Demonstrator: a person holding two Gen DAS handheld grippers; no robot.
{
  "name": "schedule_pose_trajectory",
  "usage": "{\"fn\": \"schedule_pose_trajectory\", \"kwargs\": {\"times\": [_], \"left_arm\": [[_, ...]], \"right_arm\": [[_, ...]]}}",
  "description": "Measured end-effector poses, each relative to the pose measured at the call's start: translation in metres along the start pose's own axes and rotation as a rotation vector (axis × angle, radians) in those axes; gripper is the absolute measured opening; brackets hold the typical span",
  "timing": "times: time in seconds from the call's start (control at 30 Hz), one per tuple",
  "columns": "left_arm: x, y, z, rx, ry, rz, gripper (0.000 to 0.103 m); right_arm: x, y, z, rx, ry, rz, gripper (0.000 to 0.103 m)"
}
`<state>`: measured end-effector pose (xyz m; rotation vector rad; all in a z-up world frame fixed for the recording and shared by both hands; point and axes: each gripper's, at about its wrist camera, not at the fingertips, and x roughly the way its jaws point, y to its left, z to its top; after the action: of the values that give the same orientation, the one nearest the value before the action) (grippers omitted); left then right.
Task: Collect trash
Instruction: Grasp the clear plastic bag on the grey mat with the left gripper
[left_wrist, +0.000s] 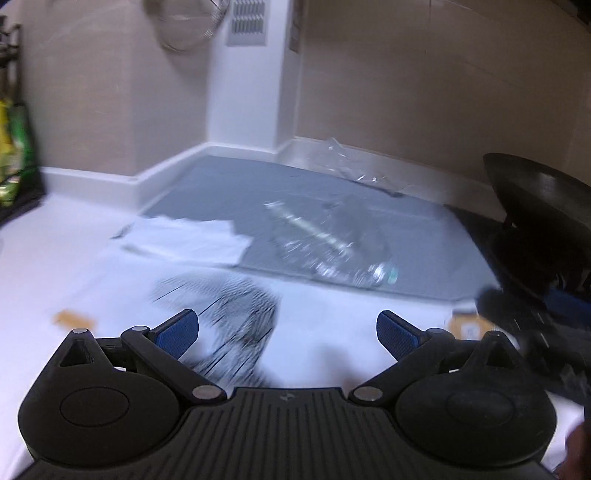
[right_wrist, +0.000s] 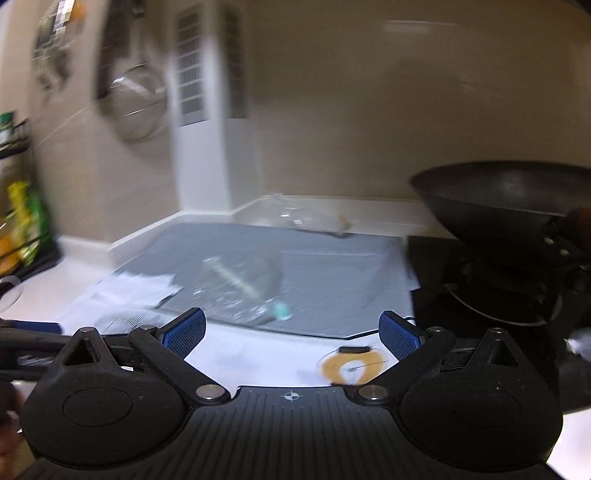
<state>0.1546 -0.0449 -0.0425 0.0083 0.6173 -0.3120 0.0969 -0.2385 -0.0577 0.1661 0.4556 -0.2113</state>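
Observation:
A crushed clear plastic bottle (left_wrist: 332, 240) with a teal cap (right_wrist: 281, 311) lies on a grey mat (left_wrist: 221, 184) on the white counter. White crumpled paper (left_wrist: 184, 240) overlaps the mat's left edge. A black-and-white striped wrapper (left_wrist: 236, 325) lies just ahead of my left gripper (left_wrist: 288, 328), which is open and holds nothing. My right gripper (right_wrist: 291, 332) is open too, hovering above the counter in front of the bottle (right_wrist: 236, 284). A yellow ring-shaped scrap (right_wrist: 351, 363) lies by its right finger. Clear plastic film (left_wrist: 347, 162) rests by the back wall. Both views are motion-blurred.
A black wok (right_wrist: 506, 199) sits on a dark stove at the right. A metal strainer (right_wrist: 136, 103) hangs on the wall. A rack with green and yellow bottles (left_wrist: 14, 147) stands at the far left. A small brown scrap (left_wrist: 72, 318) lies on the counter.

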Motion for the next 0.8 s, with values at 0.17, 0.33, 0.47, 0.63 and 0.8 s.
{"fn": "schedule_pose_trajectory", "kwargs": {"times": [0.17,0.33,0.47,0.63,0.8], "left_arm": [[0.079,-0.012,0.038,-0.108,0.129,-0.084,0.103],[0.142,-0.028,0.058,-0.098,0.244,-0.103,0.103],[0.158,-0.027,0.066,-0.068,0.245,-0.021,0.045],[0.137,0.011,0.085,-0.164,0.217,-0.078,0.001],[0.092,0.044,0.1,-0.199,0.089,-0.063,0.001]], "right_arm": [[0.016,-0.017,-0.002,0.019,0.037,-0.072,0.1],[0.029,-0.027,-0.005,0.021,0.075,-0.099,0.1],[0.042,-0.03,-0.003,0.024,0.076,-0.116,0.1],[0.066,-0.026,0.011,0.07,0.036,-0.113,0.1],[0.122,-0.012,0.053,0.136,-0.057,-0.104,0.103]]}}
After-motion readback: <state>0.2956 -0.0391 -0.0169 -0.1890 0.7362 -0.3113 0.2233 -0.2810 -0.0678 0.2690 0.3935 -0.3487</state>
